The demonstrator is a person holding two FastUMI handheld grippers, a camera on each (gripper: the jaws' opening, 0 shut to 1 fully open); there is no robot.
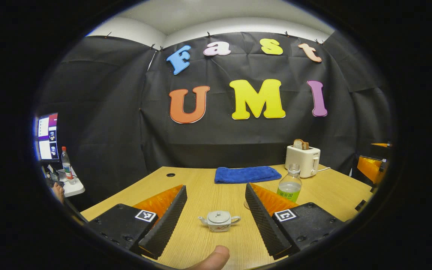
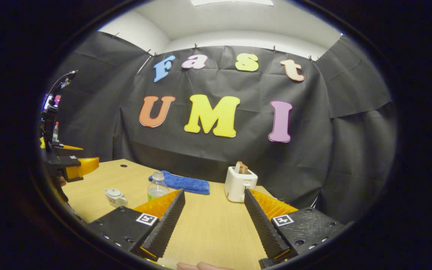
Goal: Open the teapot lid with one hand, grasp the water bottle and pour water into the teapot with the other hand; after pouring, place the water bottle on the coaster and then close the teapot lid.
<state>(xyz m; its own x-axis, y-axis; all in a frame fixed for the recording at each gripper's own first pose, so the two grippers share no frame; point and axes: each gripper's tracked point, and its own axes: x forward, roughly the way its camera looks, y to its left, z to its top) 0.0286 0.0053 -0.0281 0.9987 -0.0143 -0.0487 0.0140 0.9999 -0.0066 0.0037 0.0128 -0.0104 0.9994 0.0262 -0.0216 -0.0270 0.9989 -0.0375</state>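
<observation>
L gripper (image 1: 216, 217) is spread wide, holding nothing, w/ the teapot (image 1: 219, 220) dead ahead, centred in the gap between its fingers but farther out on the table (image 1: 201, 180). Lid (image 1: 218, 215) sits on the pot; spout points to the view's left, handle to the right, so the pot's long axis runs crosswise to the fingers. Lid knob is up top: likely needs a descent from above, fingers straddling it.

Bottle (image 1: 290, 183) stands upright, uncapped, beyond and right of the pot in the left gripper view, partly behind the gripper's right finger. A clear round thing just beside the bottle's base may be the coaster; too hidden to tell.

R gripper (image 2: 213, 221) is also released and empty, aimed at bare table. In its view the bottle (image 2: 158, 186) lies ahead-left, just past its left finger, w/ the pot (image 2: 115, 197) farther left. So R is nearer the bottle, L nearer the pot: L for lid, R for bottle looks the natural split. R would need to swing left to line up.

Towel (image 1: 246, 174) and toaster (image 1: 303, 159) sit at the back, well apart from both.
</observation>
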